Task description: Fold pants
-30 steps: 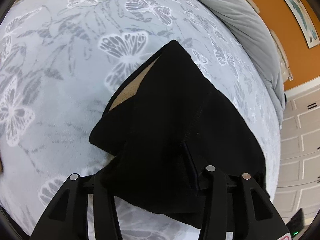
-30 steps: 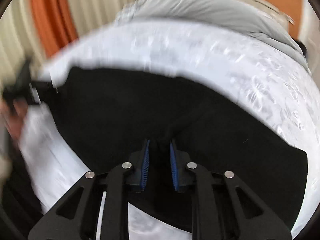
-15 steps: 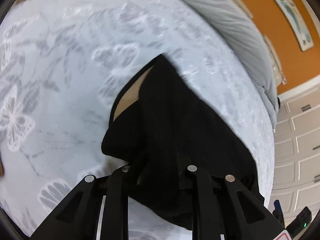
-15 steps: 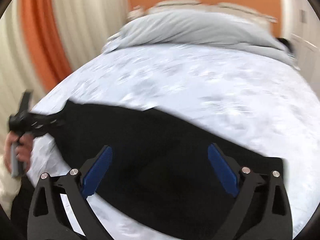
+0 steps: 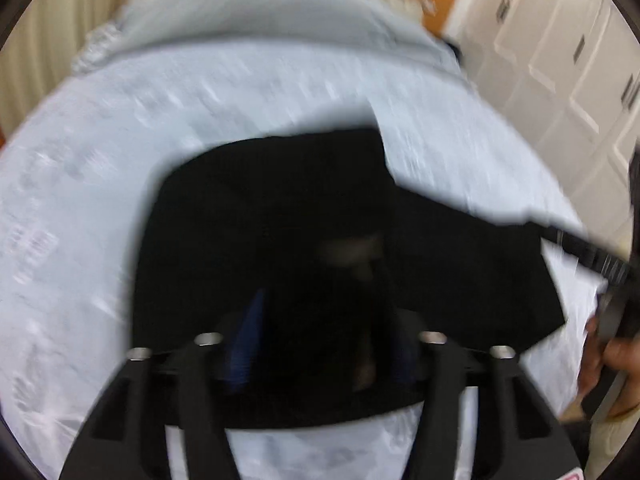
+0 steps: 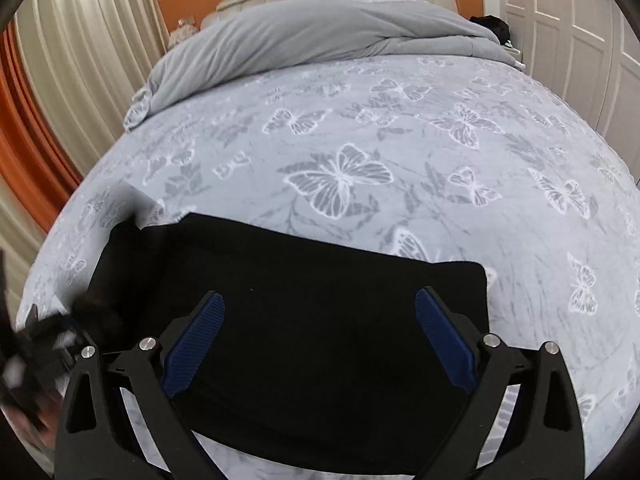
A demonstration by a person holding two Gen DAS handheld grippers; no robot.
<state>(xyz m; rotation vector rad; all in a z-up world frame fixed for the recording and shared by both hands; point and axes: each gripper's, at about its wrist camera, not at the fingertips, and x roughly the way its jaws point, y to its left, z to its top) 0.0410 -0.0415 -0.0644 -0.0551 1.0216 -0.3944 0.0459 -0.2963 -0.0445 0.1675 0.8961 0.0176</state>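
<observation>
The right gripper is hanging wide open over the black pants, which are lying folded on the butterfly bedspread, nothing between its blue pads. Only the blurred left view shows the left gripper, jaws opening with pants between them. Beyond the pants, the right view shows a grey duvet.
</observation>
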